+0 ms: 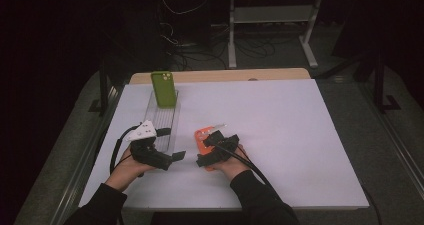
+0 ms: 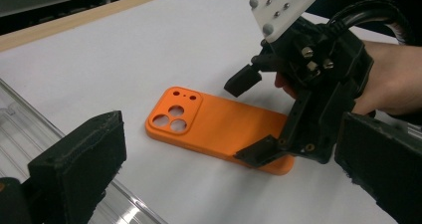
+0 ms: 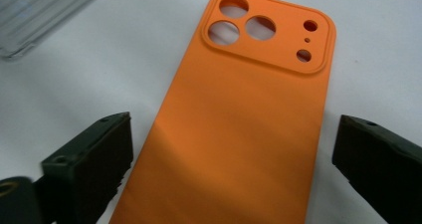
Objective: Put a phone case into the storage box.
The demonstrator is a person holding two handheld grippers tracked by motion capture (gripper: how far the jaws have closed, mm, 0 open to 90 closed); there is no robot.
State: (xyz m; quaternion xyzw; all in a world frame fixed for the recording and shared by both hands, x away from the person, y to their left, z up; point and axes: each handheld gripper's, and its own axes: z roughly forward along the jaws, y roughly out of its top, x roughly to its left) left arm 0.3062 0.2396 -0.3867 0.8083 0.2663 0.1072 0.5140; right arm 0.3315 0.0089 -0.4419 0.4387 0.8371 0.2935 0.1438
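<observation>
The orange phone case [image 3: 239,119] is lying flat on the white table top [image 1: 280,135], back up, with its camera cut-outs pointing away from your right gripper [image 1: 216,150]. You are holding that gripper low over the case's near end, its jaws spread wide to either side of the case and closing on nothing; in the right gripper view both pads are standing clear of the case's long edges. Your left gripper [image 1: 167,144] is hovering just to the left of the right one, its jaws also wide open and empty, pointing across at the case. Directly beside and beyond the left gripper a clear ribbed tray [image 1: 164,121] is stretching away from you, and at its far end a green phone case [image 1: 164,89] is standing upright, well apart from both grippers.
</observation>
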